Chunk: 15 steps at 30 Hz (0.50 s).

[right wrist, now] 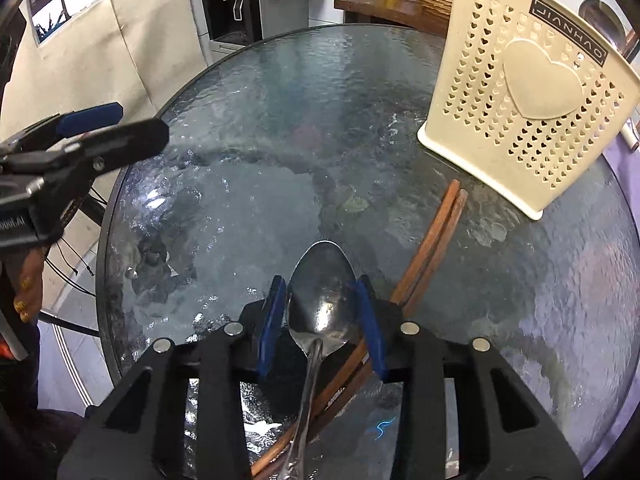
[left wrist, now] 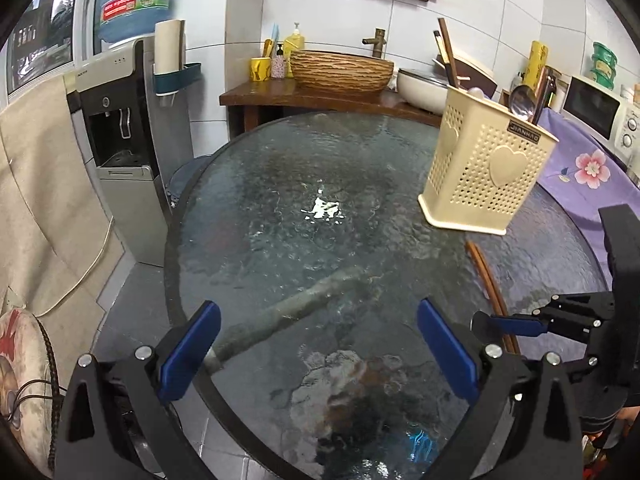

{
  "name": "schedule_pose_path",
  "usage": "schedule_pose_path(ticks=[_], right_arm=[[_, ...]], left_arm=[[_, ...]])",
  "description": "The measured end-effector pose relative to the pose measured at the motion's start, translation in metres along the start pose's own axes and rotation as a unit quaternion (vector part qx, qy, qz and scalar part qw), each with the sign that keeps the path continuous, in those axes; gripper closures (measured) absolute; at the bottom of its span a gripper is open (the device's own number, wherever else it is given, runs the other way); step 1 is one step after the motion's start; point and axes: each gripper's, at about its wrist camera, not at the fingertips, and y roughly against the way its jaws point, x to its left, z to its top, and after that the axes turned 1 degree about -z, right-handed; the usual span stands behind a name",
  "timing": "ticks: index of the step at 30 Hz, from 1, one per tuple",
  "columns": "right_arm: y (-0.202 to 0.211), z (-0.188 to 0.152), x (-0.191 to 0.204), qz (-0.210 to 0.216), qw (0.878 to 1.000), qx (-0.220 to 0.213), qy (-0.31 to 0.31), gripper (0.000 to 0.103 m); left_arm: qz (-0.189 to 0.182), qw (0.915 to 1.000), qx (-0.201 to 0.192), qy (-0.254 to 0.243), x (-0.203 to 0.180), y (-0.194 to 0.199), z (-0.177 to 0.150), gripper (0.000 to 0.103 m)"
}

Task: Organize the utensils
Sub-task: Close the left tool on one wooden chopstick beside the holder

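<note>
A metal spoon [right wrist: 322, 300] sits bowl-forward between the blue pads of my right gripper [right wrist: 322, 314], which is shut on the bowl just above the round glass table [right wrist: 260, 120]. Two brown chopsticks [right wrist: 434, 240] lie on the glass just right of it, pointing toward the cream perforated utensil holder [right wrist: 524, 96]. In the left wrist view the holder [left wrist: 486, 164] stands at the table's far right, with a ladle [left wrist: 522, 100] and sticks in it. My left gripper [left wrist: 318, 344] is open and empty over the table's near edge. The right gripper [left wrist: 516, 326] shows beside the chopsticks [left wrist: 486, 276].
A water dispenser [left wrist: 120, 152] stands left of the table. A wooden counter with a basket-style basin [left wrist: 340, 70] and pots is behind. A microwave [left wrist: 600, 112] on a purple cloth is at the far right. A beige covered chair [left wrist: 44, 200] is at left.
</note>
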Motion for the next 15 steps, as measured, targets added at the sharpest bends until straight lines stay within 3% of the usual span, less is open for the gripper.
schedule_pose_path(ticks=[6,11,15], right_arm=[[0.023,-0.011,-0.025,0.022,0.997,-0.036,-0.060,0.066],[0.055,-0.035,-0.065,-0.011,0.988,-0.068,-0.137,0.066],[0.058,-0.052,-0.086,-0.020,0.980,-0.070,-0.183,0.066]], left_arm=[[-0.018,0.9991,0.025,-0.030,-0.026,-0.016,-0.004,0.007],[-0.059,0.9954,0.037,-0.067,-0.065,-0.030,0.004,0.007],[-0.063,0.9899,0.052,-0.116,-0.102,-0.048,0.013,0.013]])
